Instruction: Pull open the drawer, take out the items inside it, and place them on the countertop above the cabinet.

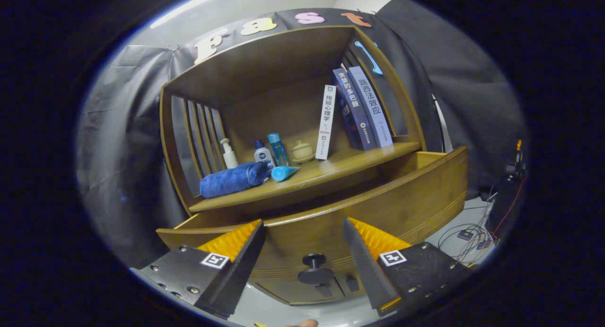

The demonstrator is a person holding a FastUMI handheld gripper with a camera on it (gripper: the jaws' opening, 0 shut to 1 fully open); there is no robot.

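Two fingers of the gripper (304, 251) stand open astride the knob (314, 260) of the part-open drawer (378, 209); next, reach inside.

White book (326, 121) upright, two dark books (361, 109) leaning rightward, tangled cables (468, 237) on floor

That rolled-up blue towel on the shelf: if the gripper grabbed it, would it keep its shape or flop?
The rolled blue towel looks soft, so it would probably squash between the fingers and sag at the ends. Being a roll lying on the shelf, it might unroll if lifted by one layer. It seems light and unbreakable. The gripper is open, fingers either side of the drawer knob.
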